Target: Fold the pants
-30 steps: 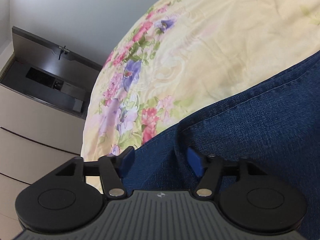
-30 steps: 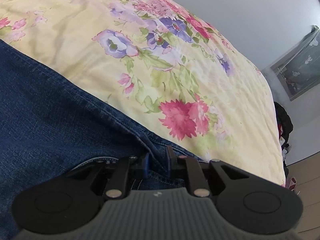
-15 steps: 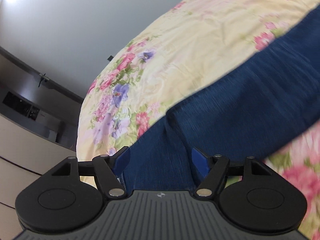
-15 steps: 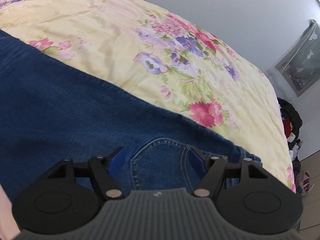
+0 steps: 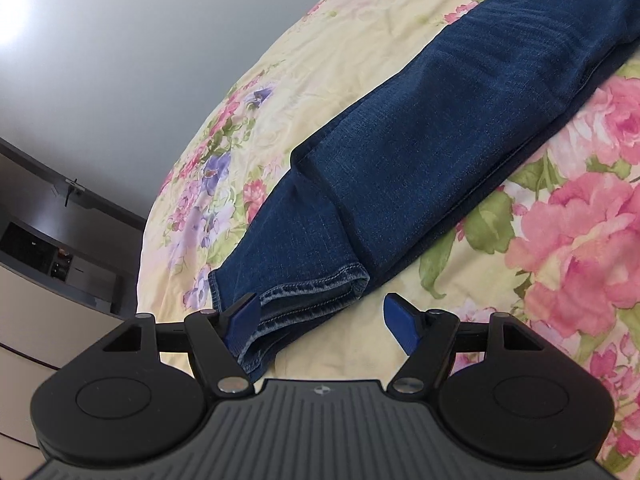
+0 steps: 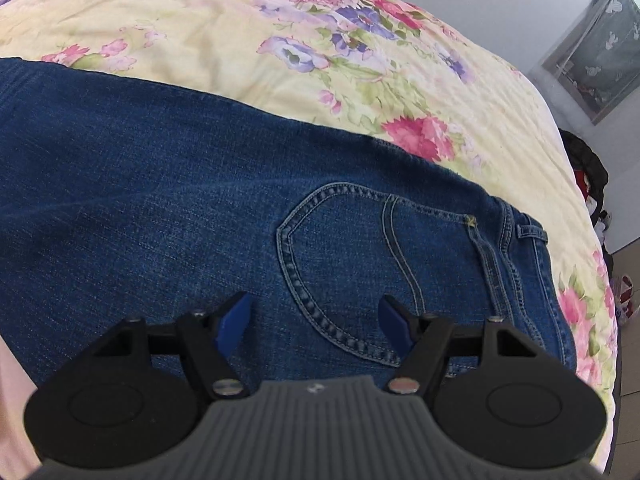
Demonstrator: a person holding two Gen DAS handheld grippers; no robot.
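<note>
So the pants point(image 5: 432, 152), dark blue jeans, are lying folded lengthwise on the flowery yellow bedspread point(image 5: 580, 240), running from the lower middle of the left wrist frame up to the upper right corner. The leg hems point(image 5: 304, 292) sit at the lower middle, right in front of the left gripper point(image 5: 322, 318), with one leg stacked on the other. That gripper is spread wide and holding nothing, though its left blue pad point(image 5: 242, 318) overlaps the hem edge in the picture; can't tell if it's actually touching. In the right wrist view the jeans point(image 6: 160, 200) fill the middle and left of the frame, with the back pocket point(image 6: 360, 264) and waistband point(image 6: 508, 256) toward the right. The right gripper point(image 6: 314, 322) is spread wide too, nothing between its pads, hovering over the pocket area. A dresser point(image 5: 44, 312) is at the left edge of the left view.
</note>
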